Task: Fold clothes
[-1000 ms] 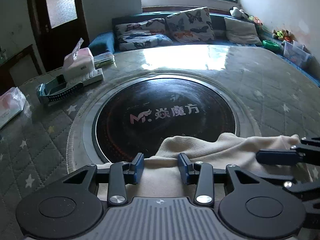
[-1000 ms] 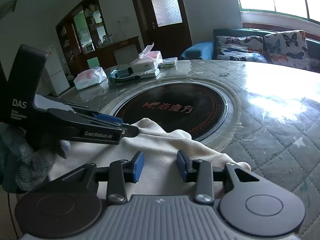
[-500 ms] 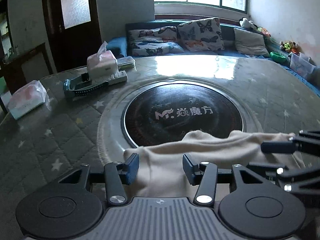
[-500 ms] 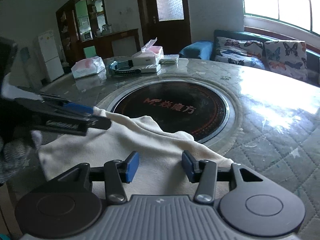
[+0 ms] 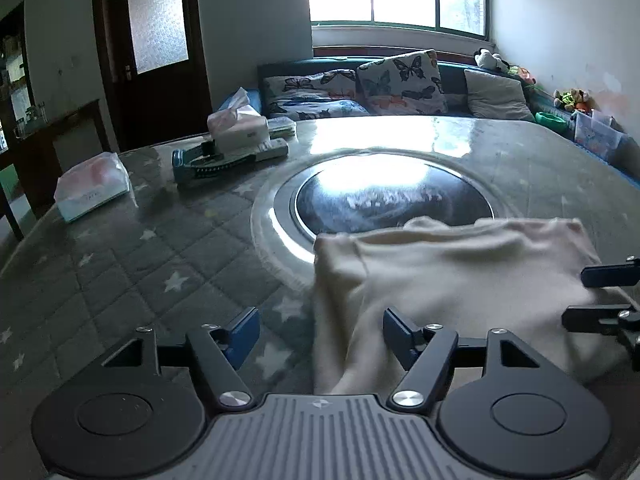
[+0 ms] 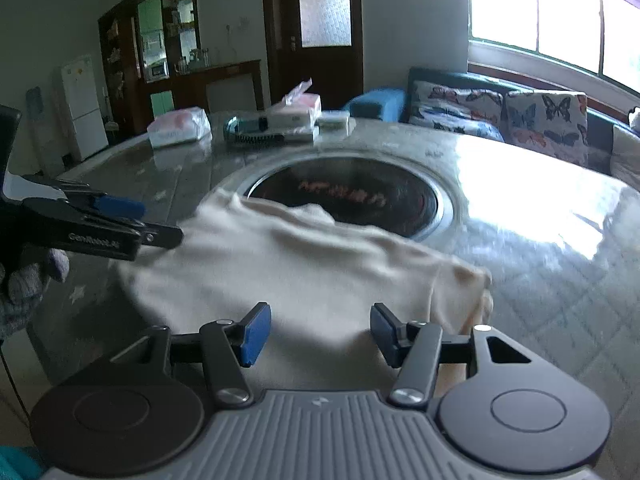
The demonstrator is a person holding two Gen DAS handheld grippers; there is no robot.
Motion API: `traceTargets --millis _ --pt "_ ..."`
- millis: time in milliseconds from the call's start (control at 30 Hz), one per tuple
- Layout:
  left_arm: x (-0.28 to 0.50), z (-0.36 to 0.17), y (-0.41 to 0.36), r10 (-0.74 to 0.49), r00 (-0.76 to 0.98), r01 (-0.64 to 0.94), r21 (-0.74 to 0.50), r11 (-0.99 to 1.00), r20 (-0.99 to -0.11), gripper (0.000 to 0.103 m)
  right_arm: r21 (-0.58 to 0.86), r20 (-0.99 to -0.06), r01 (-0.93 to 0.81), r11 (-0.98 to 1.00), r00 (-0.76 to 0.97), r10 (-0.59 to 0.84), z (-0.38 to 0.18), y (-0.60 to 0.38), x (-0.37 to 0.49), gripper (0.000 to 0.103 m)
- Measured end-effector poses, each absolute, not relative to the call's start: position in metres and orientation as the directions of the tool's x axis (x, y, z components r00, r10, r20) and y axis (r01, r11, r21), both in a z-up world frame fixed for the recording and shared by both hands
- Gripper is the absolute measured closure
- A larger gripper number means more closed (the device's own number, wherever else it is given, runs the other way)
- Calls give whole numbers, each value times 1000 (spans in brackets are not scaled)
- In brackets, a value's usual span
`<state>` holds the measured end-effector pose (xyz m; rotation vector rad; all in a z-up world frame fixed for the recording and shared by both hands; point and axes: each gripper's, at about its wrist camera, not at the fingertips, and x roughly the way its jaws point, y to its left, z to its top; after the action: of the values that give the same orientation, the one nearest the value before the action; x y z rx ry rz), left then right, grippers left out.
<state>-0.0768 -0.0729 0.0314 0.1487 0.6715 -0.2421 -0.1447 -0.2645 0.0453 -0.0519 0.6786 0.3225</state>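
A cream garment (image 5: 452, 280) lies folded on the round quilted table, its far edge over the dark centre disc (image 5: 392, 204). My left gripper (image 5: 320, 338) is open and empty, just behind the garment's left edge. It also shows at the left of the right wrist view (image 6: 140, 220). My right gripper (image 6: 316, 334) is open and empty, just behind the garment (image 6: 300, 264) near its right corner. Its fingers (image 5: 608, 274) show at the right of the left wrist view.
Tissue packs (image 5: 94, 186) and a tissue box (image 5: 238, 128) stand at the table's far left, with a teal device (image 5: 212, 162) and a remote beside them. A sofa with butterfly cushions (image 5: 400, 84) runs behind the table. A cabinet and fridge (image 6: 84, 104) stand far left.
Both grippers have opened wider and pulled back and up from the garment. The garment now lies flatter on the table, with its left edge to the right of my left gripper's centre.
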Motion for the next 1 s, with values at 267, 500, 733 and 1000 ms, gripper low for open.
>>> traceTargets --millis 267,500,733,1000 --pt "-86 23 -68 -217 726 298 14 955 -653 32 -14 -645 -305 952 730 224 37 -266 -157 47" --pt "-94 18 -72 -273 682 339 -37 940 -679 34 -19 -663 -306 952 717 217 35 -279 -161 50" --pt "-100 25 -75 -320 662 400 -42 916 -678 33 -35 -682 -321 947 700 212 39 -290 -159 50" --pt "-81 35 -53 -309 686 348 -76 934 -659 32 -6 -669 -338 941 701 247 60 -289 -151 47"
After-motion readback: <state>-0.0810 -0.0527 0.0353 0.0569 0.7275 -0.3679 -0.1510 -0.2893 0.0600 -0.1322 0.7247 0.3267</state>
